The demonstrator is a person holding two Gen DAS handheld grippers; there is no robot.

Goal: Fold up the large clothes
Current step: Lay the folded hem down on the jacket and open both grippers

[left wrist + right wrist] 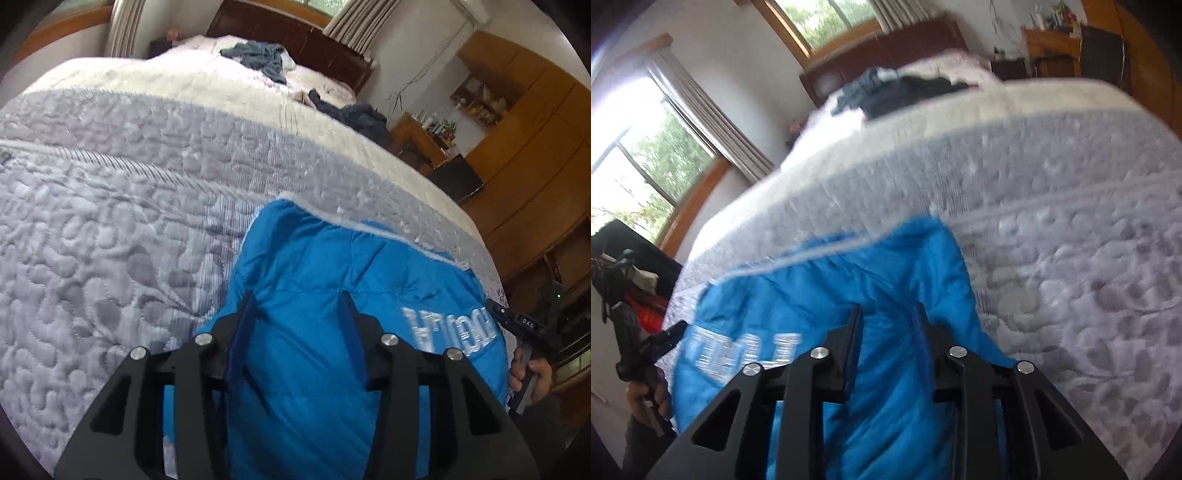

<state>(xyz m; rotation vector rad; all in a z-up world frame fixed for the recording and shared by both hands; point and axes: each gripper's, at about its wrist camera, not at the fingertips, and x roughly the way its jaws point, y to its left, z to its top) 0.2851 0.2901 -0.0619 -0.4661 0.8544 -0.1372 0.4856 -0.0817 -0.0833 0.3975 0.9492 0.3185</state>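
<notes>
A person's left gripper (pixel 299 306) and right gripper (pixel 888 321) each stand over the blue padded jacket (pixel 332 266) spread on the quilted bed (pixel 110 206), jaws partly parted with fabric bulging between them, seemingly positioned to pinch both sides for a fold.

quilted bed cover (pixel 129 206), wooden headboard (pixel 295 37), curtains (pixel 713 125), wooden wardrobe (pixel 532 147)

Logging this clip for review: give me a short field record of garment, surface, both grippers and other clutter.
garment: blue jacket with white lettering, lying on the bed near its foot
surface: quilted grey bedspread
left gripper: open, jaws over the jacket
right gripper: open, jaws over the jacket
clutter: dark clothes heaped near the headboard
image quality: right wrist view blurred
</notes>
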